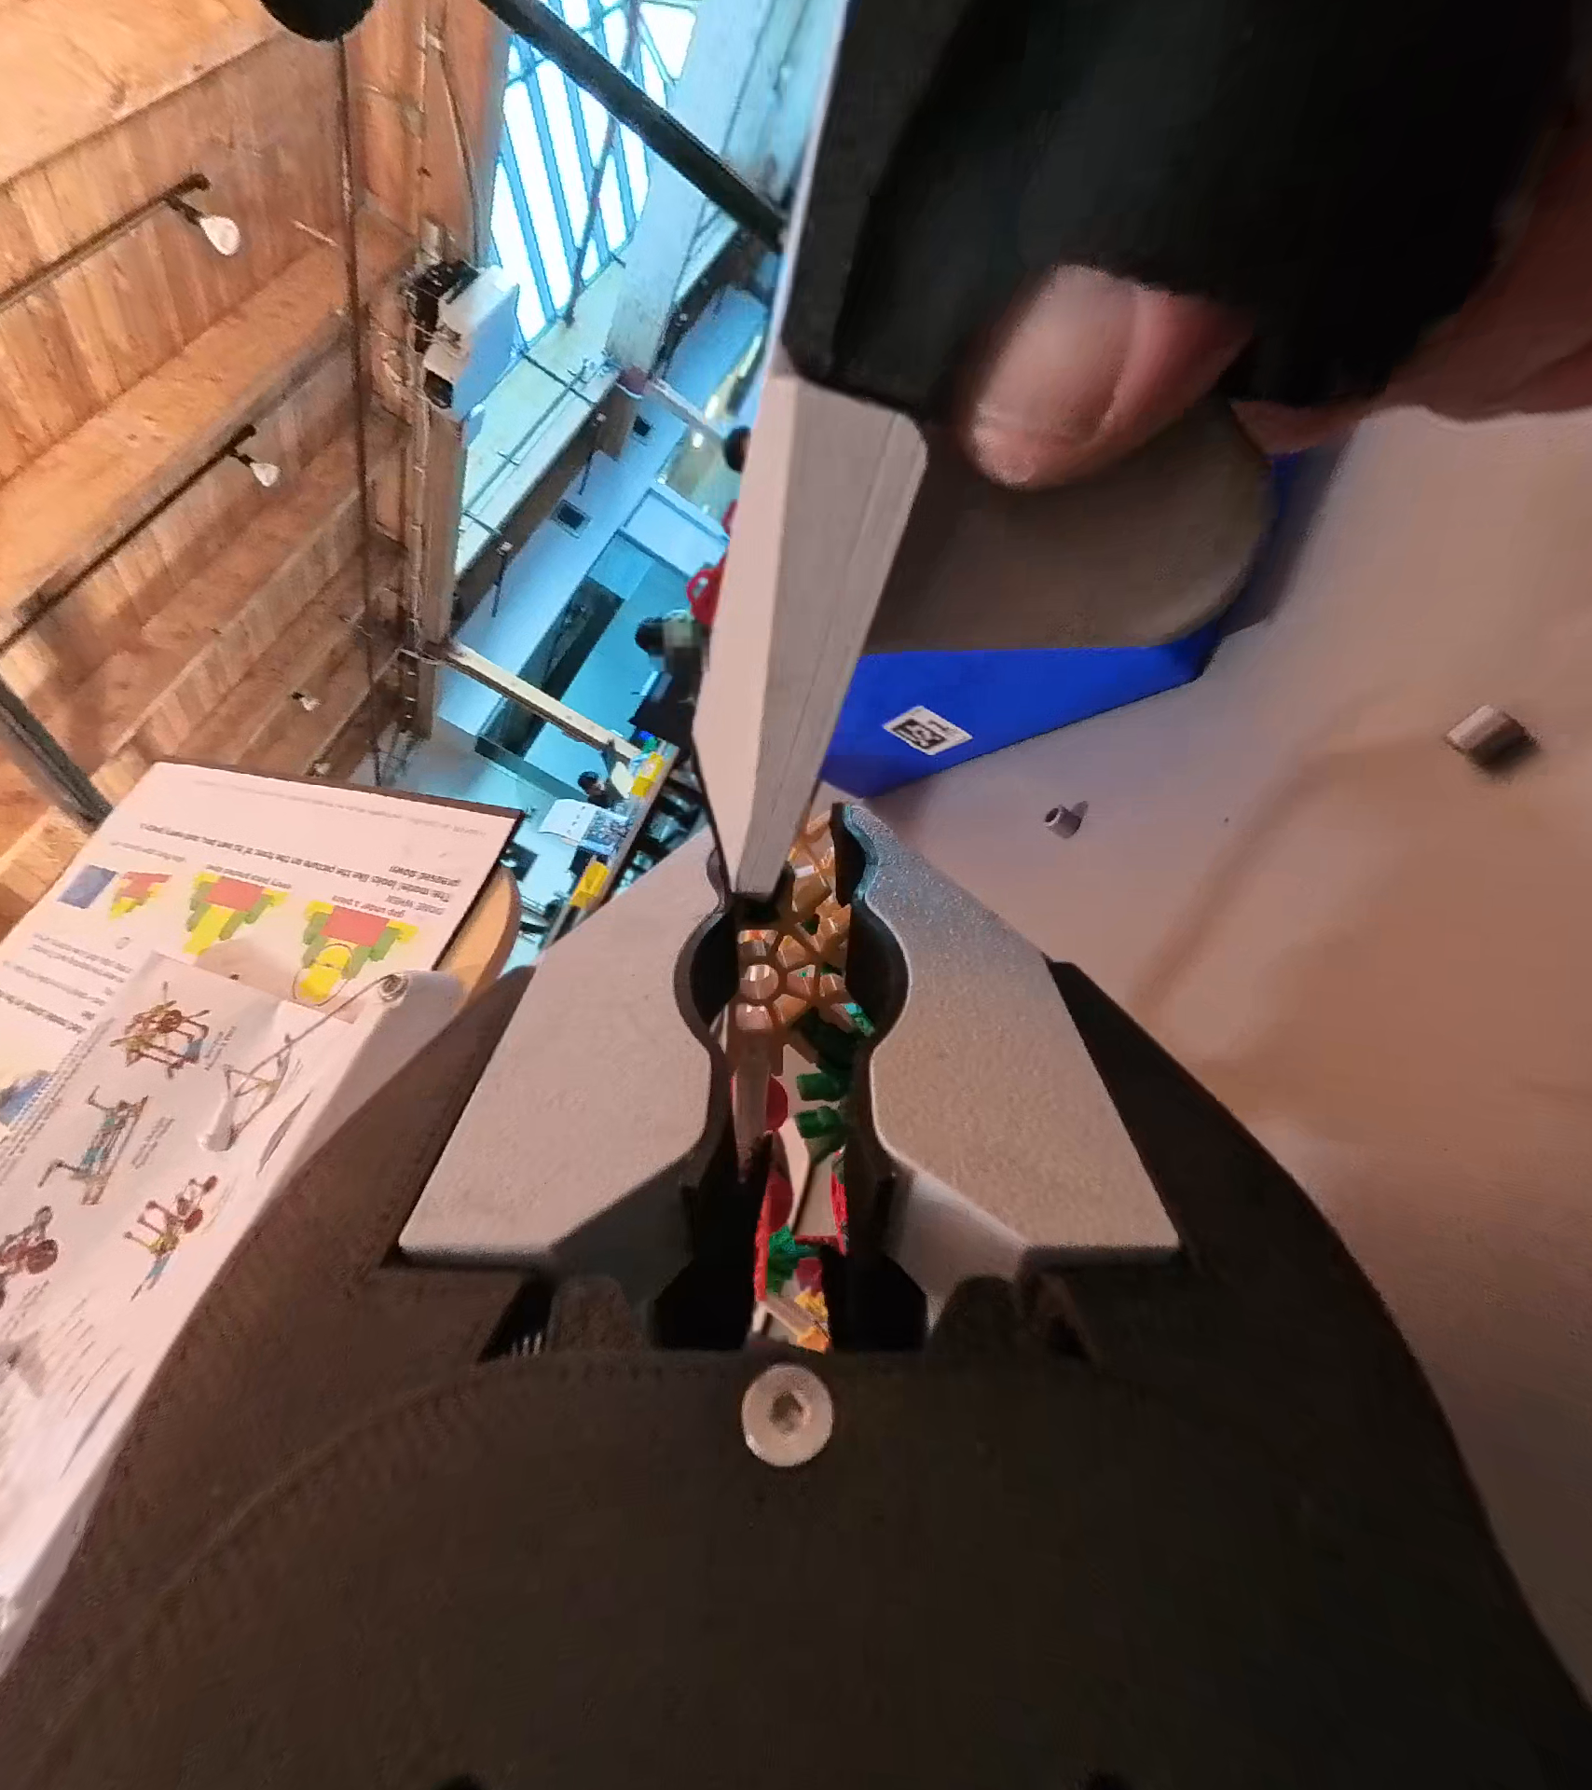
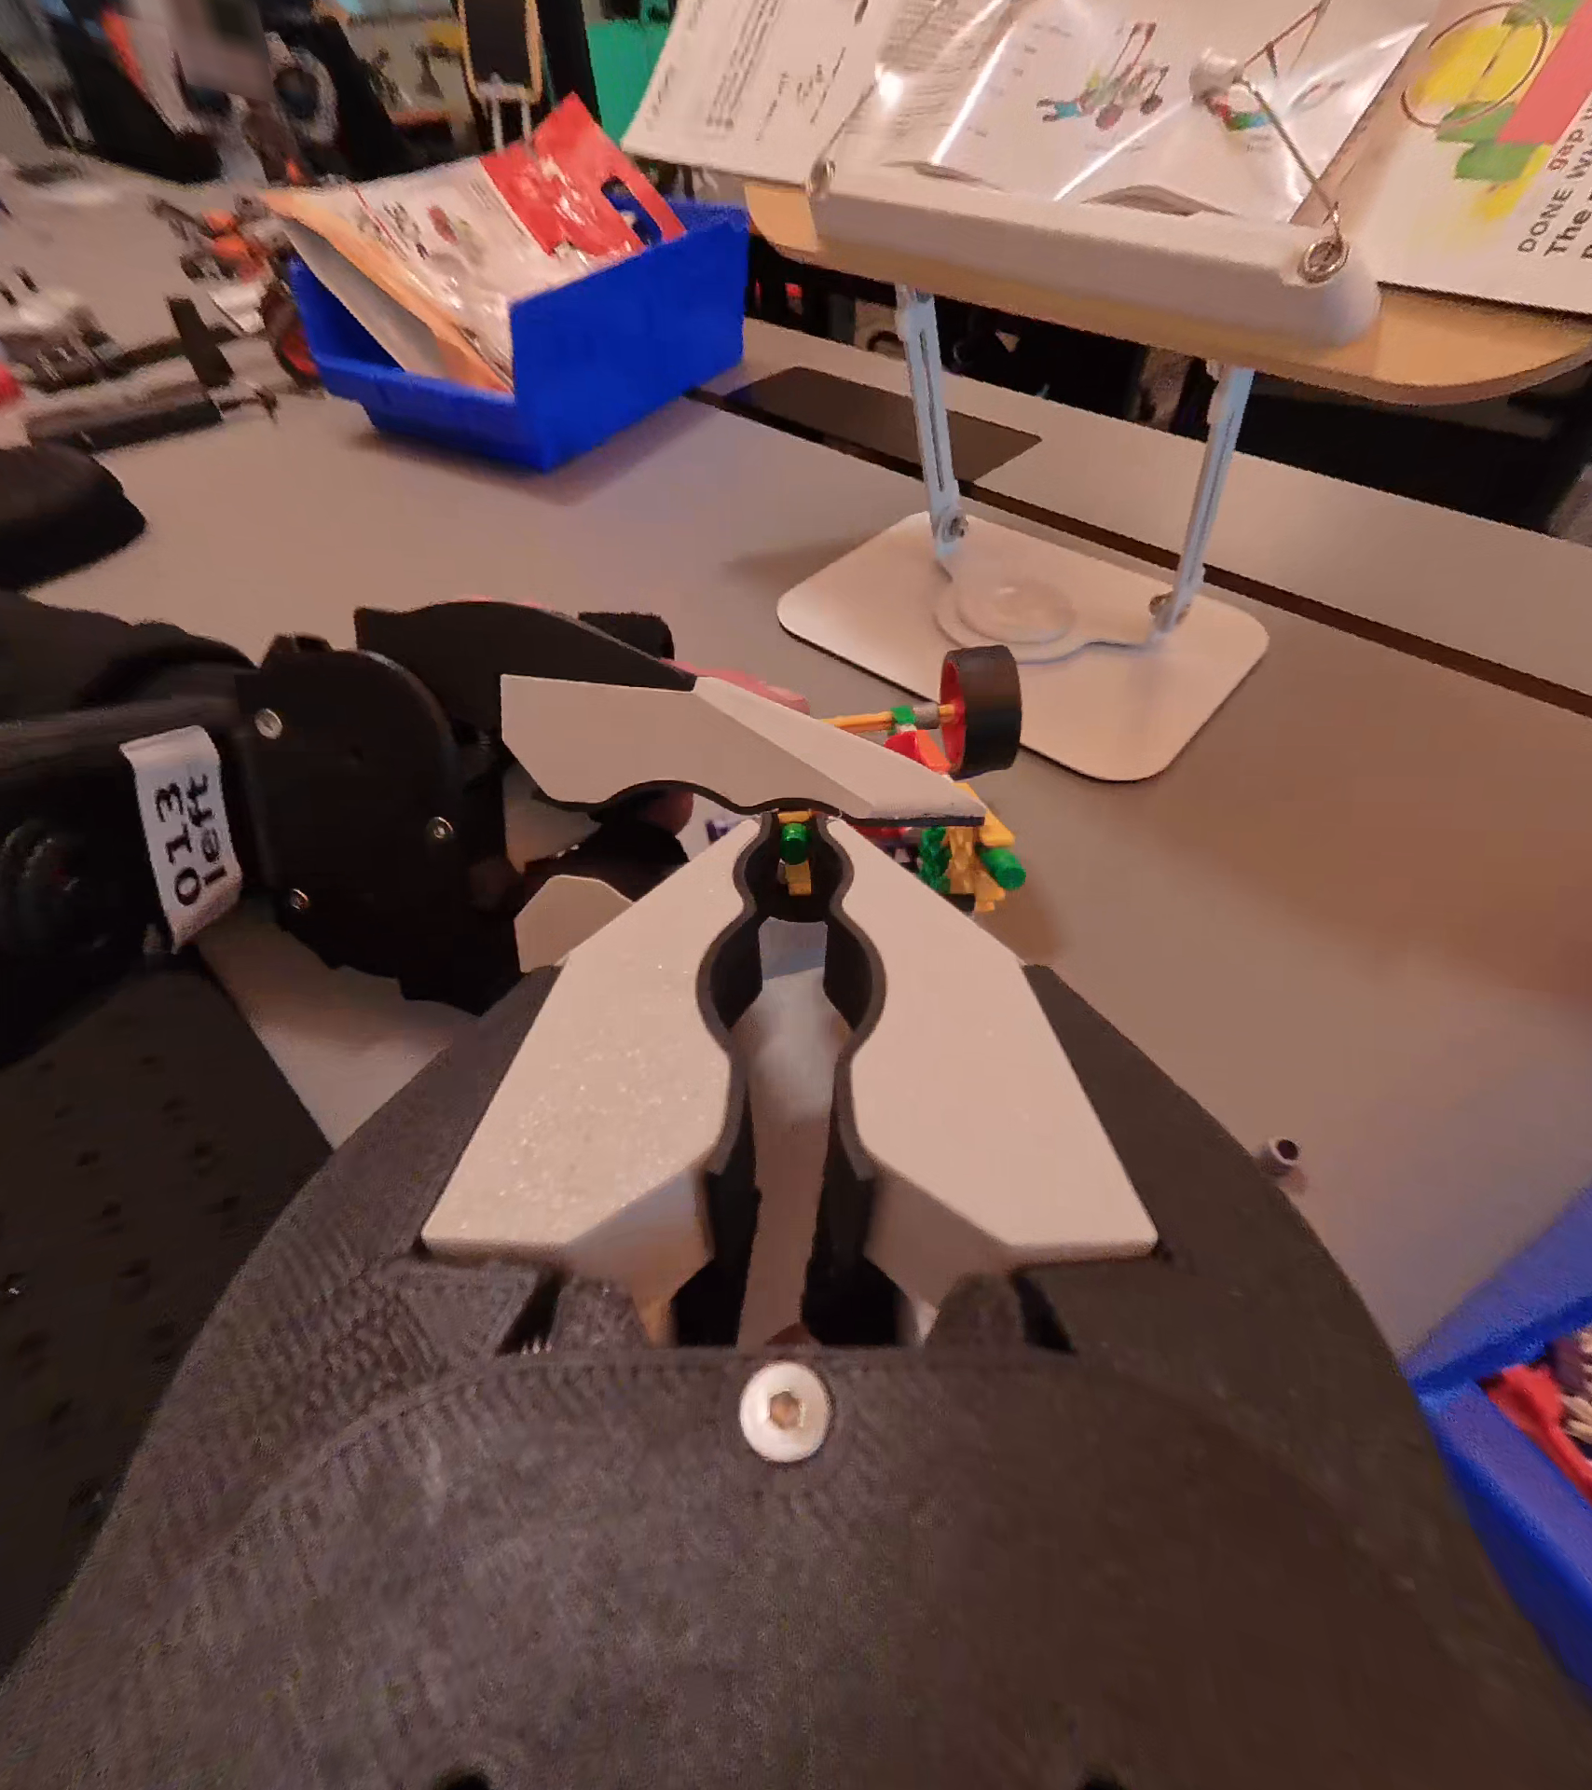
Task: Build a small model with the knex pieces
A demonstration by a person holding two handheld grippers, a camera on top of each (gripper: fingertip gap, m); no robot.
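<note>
I am holding the rod-and-connector model (image 2: 952, 775) just above the grey table (image 2: 1354, 872), in front of the white document stand (image 2: 1044, 659). My left gripper (image 1: 797, 978) is pinching narrowly on a tan snowflake connector (image 1: 787, 973). My right gripper (image 2: 794, 852) is nipping a green piece (image 2: 793, 841) at its tips. A red-hubbed black wheel (image 2: 981, 712) is projecting behind. Blue bins (image 2: 579, 358) are flanking the workspace.

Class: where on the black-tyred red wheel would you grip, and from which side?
Grip the black-tyred red wheel across its flat faces, coming from the open far side or above. It stands upright on an orange axle rod, and the left gripper crowds the model's near side.
</note>
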